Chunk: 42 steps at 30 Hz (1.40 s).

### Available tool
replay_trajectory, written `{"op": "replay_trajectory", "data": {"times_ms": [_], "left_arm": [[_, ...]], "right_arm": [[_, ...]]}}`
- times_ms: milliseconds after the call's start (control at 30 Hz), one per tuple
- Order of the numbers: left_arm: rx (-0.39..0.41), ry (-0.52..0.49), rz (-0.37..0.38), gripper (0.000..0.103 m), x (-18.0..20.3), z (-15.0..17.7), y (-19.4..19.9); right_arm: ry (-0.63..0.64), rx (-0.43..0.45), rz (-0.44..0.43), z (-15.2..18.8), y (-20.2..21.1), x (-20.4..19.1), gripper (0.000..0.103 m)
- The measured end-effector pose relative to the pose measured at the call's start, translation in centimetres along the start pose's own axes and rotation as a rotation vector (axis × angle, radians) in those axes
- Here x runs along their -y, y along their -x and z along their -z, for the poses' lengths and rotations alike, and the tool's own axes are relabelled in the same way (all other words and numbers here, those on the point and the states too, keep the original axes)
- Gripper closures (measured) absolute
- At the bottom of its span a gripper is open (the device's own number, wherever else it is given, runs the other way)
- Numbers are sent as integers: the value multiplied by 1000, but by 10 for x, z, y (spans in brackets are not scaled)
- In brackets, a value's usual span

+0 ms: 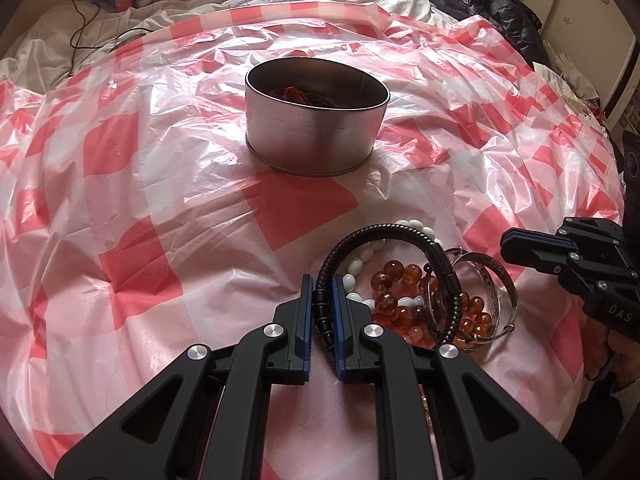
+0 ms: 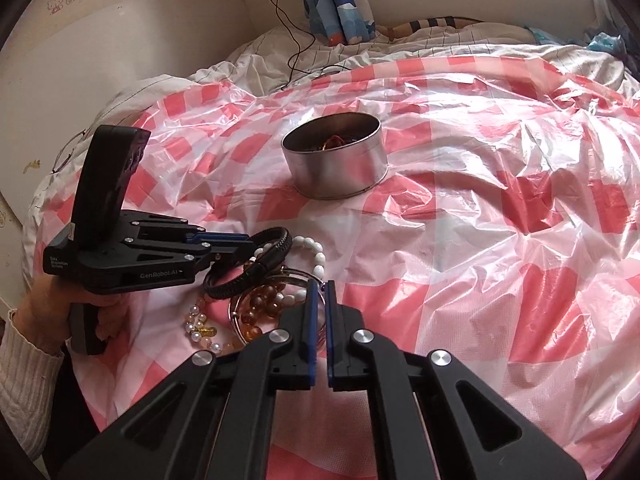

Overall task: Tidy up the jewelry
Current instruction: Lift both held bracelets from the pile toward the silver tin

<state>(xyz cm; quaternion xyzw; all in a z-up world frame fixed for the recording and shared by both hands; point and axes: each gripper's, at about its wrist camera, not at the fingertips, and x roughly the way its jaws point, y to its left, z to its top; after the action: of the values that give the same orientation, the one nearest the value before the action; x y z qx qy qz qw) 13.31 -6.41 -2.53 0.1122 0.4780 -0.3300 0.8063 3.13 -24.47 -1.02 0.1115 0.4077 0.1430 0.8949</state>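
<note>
My left gripper (image 1: 322, 280) is shut on a black braided bracelet (image 1: 380, 227), which loops up to the right over the pile. The right wrist view shows the same grip from the side, left gripper (image 2: 244, 245) on the black bracelet (image 2: 276, 240). Under it lie amber beads (image 1: 394, 276), white beads (image 1: 412, 226) and a silver bangle (image 1: 494, 280). A pearl-and-gold bracelet (image 2: 200, 328) lies nearer the hand. My right gripper (image 2: 319, 286) hovers just right of the pile, shut, with nothing seen between its fingers; it also shows at the right edge (image 1: 516, 245). A round metal tin (image 1: 316, 128) (image 2: 336, 168) stands farther back, upright, with reddish cords inside.
Everything rests on a bed under a crinkled pink-and-white checked plastic sheet (image 1: 160, 200). A black cable (image 2: 296, 52) and a blue patterned roll (image 2: 340, 8) lie at the far side. Dark clothing (image 1: 504, 12) is piled at the back right. A hand in a white knit sleeve (image 2: 24, 360) holds the left gripper.
</note>
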Motion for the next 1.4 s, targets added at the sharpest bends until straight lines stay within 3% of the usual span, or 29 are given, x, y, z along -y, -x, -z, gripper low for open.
{"op": "replay_trajectory", "data": {"times_ms": [67,167,267,433,467,500,633,1000,1167,1400], "left_arm": [[-2,-3,-4,95,0,0,0],[-11,-1,-2,94,-1,0,-2],[-17,11,9,94,-3,0,-3],[-20,10,8,94,-2,0,-4],[-20,8,6,94,-2,0,-4],[-19,7,5,94,-2,0,-4],[-11,-8,8,95,1,0,-2],[106,40,115,95,-7,-5,32],[130,60,94,95,-14,-6,39],[166,54,82,95,-17,-12,52]], "right_arm": [[-14,-19,-13,0,-1,1,97],[-17,-3,12,1,2,0,34],[41,0,36,1,2,-8,37],[106,-65,87,7,-13,-16,73],[117,-75,98,8,-15,-17,89],[122,-77,107,8,-16,-18,93],[98,-37,84,6,-7,-14,96],[-137,82,-102,-7,24,21,97],[-201,117,-149,-11,34,33,97],[-182,162,-148,-28,43,31,97]]}}
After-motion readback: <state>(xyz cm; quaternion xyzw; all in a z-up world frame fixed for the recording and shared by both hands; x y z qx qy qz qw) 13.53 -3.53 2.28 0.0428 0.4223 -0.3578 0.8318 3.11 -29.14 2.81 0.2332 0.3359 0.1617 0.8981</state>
